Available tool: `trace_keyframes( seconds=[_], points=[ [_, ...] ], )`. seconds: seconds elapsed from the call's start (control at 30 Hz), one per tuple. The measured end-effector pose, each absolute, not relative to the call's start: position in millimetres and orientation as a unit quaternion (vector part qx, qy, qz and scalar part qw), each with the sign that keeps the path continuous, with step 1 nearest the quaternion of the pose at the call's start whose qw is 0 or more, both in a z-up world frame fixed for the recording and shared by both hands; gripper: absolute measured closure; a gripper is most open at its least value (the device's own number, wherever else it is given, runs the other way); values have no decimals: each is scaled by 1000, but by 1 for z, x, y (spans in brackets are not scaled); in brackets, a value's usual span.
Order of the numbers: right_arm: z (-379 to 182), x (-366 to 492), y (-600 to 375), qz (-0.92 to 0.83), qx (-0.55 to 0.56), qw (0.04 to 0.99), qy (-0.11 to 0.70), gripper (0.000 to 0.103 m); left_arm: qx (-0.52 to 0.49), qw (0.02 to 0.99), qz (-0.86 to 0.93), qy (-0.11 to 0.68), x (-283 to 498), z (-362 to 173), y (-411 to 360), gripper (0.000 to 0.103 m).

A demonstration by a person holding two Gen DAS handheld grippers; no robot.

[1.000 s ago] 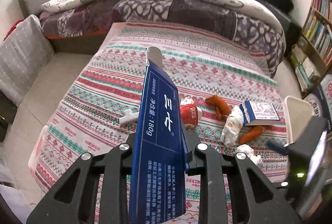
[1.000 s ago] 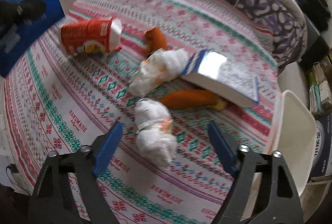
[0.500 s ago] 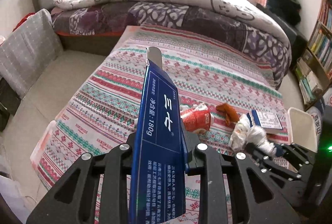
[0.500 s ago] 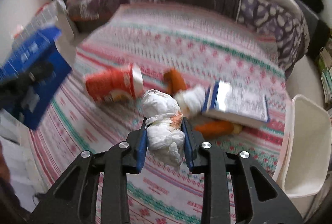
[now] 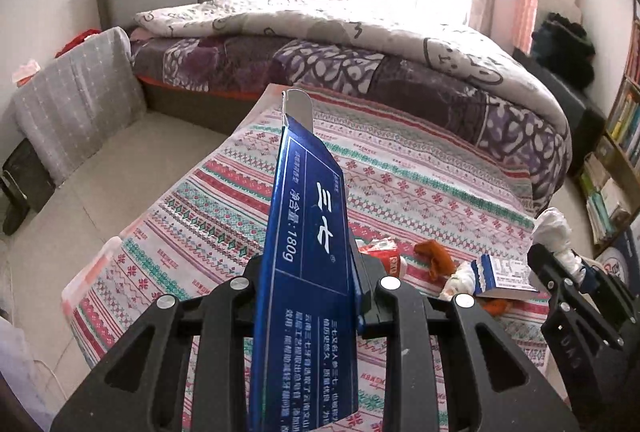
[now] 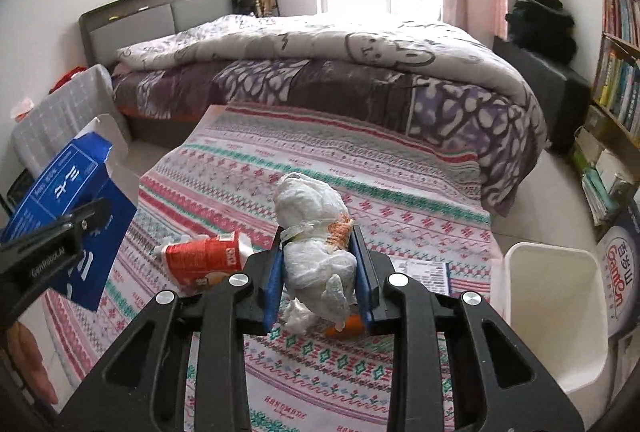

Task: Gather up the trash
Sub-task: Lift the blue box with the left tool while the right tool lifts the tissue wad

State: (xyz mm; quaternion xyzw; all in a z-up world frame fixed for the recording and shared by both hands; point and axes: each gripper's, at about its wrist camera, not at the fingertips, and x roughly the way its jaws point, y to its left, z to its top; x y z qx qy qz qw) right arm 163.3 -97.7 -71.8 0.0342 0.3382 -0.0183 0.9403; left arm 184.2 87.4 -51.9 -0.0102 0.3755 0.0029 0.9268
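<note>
Both grippers loaded, next stop the bin.

White wad [image 6: 316, 232] is clamped between the right gripper [image 6: 318, 282] pads, clear of the patterned mat [image 6: 360, 192]; the jaws have just closed on it. Blue box [image 5: 308, 272] sits pinched upright in the left gripper [image 5: 308, 296]. White bin [image 6: 560, 312] stands at the mat's right edge, so I'd swing right first, get fully over the rim before releasing, keep the squeeze steady since the wad is soft. Red carton [image 6: 200, 260], book [image 6: 424, 270] and orange scraps [image 5: 434, 256] remain on the mat.
</note>
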Motion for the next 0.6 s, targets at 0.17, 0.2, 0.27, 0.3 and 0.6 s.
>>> trace_keyframes(
  seconds=[0.17, 0.2, 0.27, 0.3, 0.6],
  points=[
    [-70, 161, -105, -29, 38, 940, 338, 74, -9, 928, -1, 372, 181, -52, 75, 76],
    [-70, 161, -107, -31, 39, 940, 338, 74, -8, 928, -3, 371, 181, -52, 72, 76],
    [-69, 161, -112, -34, 41, 939, 339, 74, -4, 929, -7, 371, 180, -52, 66, 76],
    [-69, 160, -113, -35, 42, 939, 339, 74, -2, 929, -10, 370, 179, -52, 63, 76],
    [-66, 153, -137, -54, 45, 938, 340, 74, 11, 929, -42, 367, 175, -51, 28, 76]
  ],
)
